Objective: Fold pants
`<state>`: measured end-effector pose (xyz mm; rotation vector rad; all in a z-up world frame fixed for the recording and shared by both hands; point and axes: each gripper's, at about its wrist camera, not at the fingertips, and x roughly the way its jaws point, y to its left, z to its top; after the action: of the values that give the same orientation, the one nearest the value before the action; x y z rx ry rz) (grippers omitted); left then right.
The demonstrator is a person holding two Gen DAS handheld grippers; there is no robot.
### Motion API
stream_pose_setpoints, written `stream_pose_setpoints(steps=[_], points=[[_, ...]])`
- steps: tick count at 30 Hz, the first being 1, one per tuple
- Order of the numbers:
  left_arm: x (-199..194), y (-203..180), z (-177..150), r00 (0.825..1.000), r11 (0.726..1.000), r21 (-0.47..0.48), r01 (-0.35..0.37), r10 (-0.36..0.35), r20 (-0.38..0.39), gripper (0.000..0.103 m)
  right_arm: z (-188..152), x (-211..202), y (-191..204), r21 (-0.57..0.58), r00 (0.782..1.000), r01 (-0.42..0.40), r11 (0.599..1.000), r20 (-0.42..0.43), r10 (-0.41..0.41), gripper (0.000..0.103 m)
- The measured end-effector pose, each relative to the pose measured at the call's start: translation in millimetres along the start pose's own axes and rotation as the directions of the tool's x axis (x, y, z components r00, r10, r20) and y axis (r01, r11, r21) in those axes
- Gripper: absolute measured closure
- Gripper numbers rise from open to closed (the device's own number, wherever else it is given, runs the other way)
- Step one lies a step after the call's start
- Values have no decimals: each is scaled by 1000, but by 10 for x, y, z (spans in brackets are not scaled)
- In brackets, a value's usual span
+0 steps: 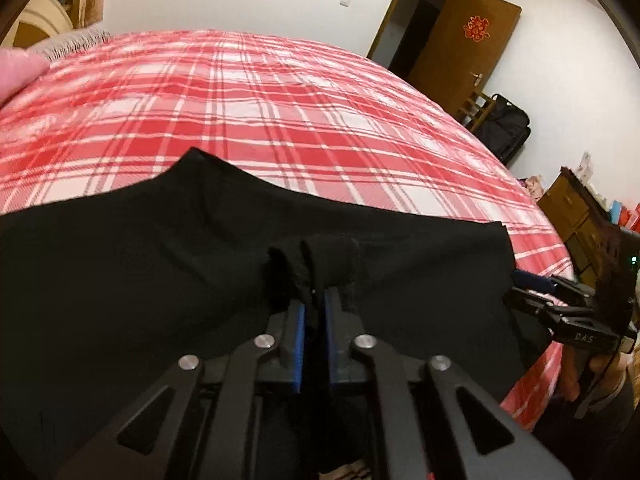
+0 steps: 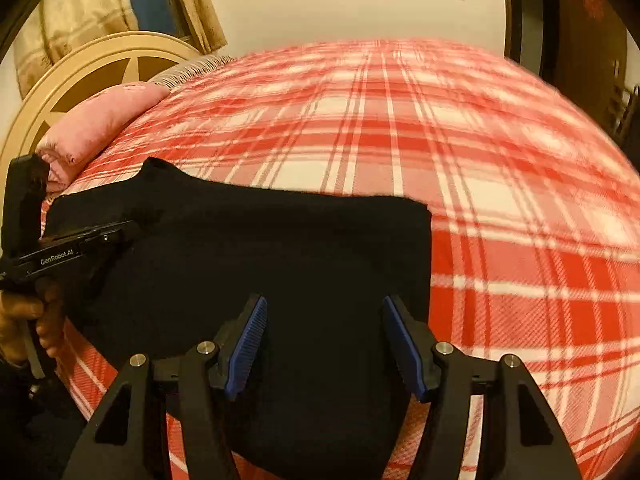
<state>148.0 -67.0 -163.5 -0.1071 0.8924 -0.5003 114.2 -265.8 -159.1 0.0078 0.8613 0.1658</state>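
Observation:
Black pants (image 1: 120, 260) lie folded on the near edge of a red-and-white plaid bed (image 1: 280, 100). My left gripper (image 1: 315, 296) is shut on a bunched fold of the pants' fabric, which sticks up between its blue pads. In the right wrist view the pants (image 2: 260, 240) form a dark rectangle. My right gripper (image 2: 324, 308) hovers open above their near part, nothing between its fingers. It shows in the left wrist view as the right gripper (image 1: 520, 292) at the pants' right edge. The left gripper (image 2: 120, 228) lies on their left side, held by a hand (image 2: 24, 320).
A pink pillow (image 2: 108, 120) and a cream headboard (image 2: 80, 60) sit at the bed's far left. A brown door (image 1: 460, 48), a black bag (image 1: 504, 128) and a wooden cabinet (image 1: 568, 208) stand to the right of the bed. Plaid sheet (image 2: 500, 220) stretches beyond the pants.

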Motion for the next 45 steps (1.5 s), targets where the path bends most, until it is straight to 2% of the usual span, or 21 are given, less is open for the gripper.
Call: stream_pose_setpoints(steps=[1,4,6,7,8,12,14,15,18,20,22,25,27,29,32,36,38,39,42,44,45], points=[[-10,-4,7,1000,1000,2,-6,6,4,85,37,-7,4,3,1000,-14,1000,-4,14,41],[-57,-10,32,999,1000,-2,-30,30,17,69,199,-51,-7,16,998,-35,999,46,34,41],[-72,-27,41,997,998,13,-69,69,37,44,268,27,-32,21,999,-17,1000,39,16,41],[-67,-39,36,996,996,24,-86,85,41,41,271,132,-71,34,1000,-7,999,-8,8,41],[-38,-42,22,994,994,38,-106,104,34,40,246,228,-118,47,998,-6,999,-56,9,41],[-16,-40,-14,991,990,61,-130,128,26,40,58,-128,-108,29,999,31,999,-14,-30,41],[-123,-39,-23,993,992,58,-110,108,49,39,-116,-375,-94,35,1000,-15,999,7,15,41],[-163,-42,-42,992,992,60,-112,108,61,32,-226,-477,-61,36,999,-44,998,4,44,41],[-101,-49,-176,992,988,89,-124,122,32,27,-571,-476,35,46,990,-115,992,-75,118,41],[-84,-97,-251,987,979,125,-158,152,60,26,-694,-462,139,-30,996,-68,997,-57,66,41],[-108,-139,-247,986,977,134,-165,159,56,26,-677,-457,220,-68,997,-30,997,-75,25,41],[-190,-127,-232,984,978,122,-171,165,64,24,-589,-487,274,-59,996,-33,998,-90,27,41],[-230,-84,-252,979,972,122,-199,191,74,16,-506,-522,345,-67,997,-46,997,-59,42,41],[-215,-30,-311,976,968,127,-215,209,58,15,-369,-521,496,-77,996,-91,993,-18,90,41],[-276,3,-421,975,966,146,-216,206,78,12,-113,-353,763,-93,982,-190,977,3,191,41],[-392,144,-444,971,967,102,-233,226,78,11,127,27,1211,-151,968,-251,956,-41,247,41],[-450,248,-438,963,961,80,-264,258,84,11,119,247,1419,-199,970,-241,950,-85,228,41],[-475,283,-438,959,959,71,-275,268,89,11,80,380,1513,-219,974,-214,952,-117,192,41],[-572,381,-443,954,956,50,-289,283,100,11,7,386,1654,-275,989,-145,951,-74,129,41],[-613,421,-453,957,960,47,-276,271,104,11,46,359,1650,-260,986,-161,952,-88,142,41],[-621,428,-463,951,954,51,-296,289,105,11,73,346,1653,-247,982,-183,952,-89,166,41]])
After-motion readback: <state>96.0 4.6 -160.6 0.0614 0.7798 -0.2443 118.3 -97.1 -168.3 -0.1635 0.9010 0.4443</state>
